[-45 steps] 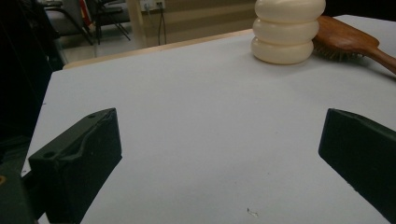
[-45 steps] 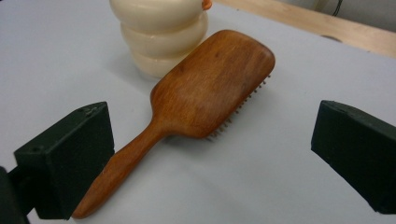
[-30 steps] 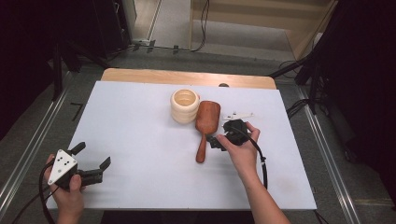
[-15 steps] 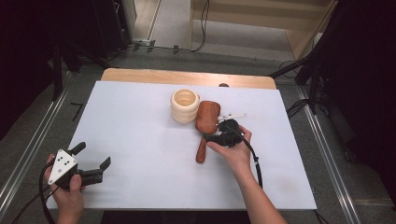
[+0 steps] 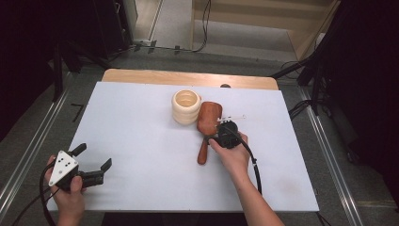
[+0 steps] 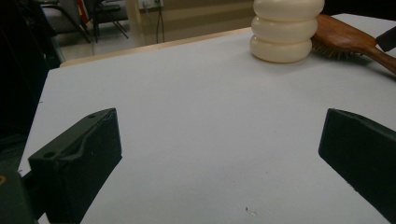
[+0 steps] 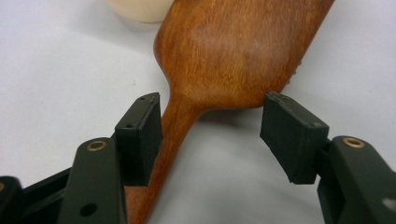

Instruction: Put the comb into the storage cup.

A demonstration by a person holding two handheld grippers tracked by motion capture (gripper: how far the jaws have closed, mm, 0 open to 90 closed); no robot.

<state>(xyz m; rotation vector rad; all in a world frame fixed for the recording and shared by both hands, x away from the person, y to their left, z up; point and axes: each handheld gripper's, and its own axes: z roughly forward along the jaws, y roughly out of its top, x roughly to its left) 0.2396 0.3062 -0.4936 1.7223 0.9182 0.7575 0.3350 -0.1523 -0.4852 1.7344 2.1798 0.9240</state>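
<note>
While the right gripper (image 5: 215,137) sits over the neck of the wooden brush (image 5: 207,123), its jaws have just been closing, and the handle lies between them. In the right gripper view the left pad looks against the handle's edge, the right pad stands clear of the wood, so the brush (image 7: 233,56) is straddled, not yet clamped. It lies bristles down on the white table (image 5: 141,122), its head just beside the cream ribbed cup (image 5: 186,107); touching or not, I cannot tell. Well apart from the cup, toward the table's near left corner, the left gripper (image 5: 94,161) rests with jaws spread wide, grasping nothing.
</note>
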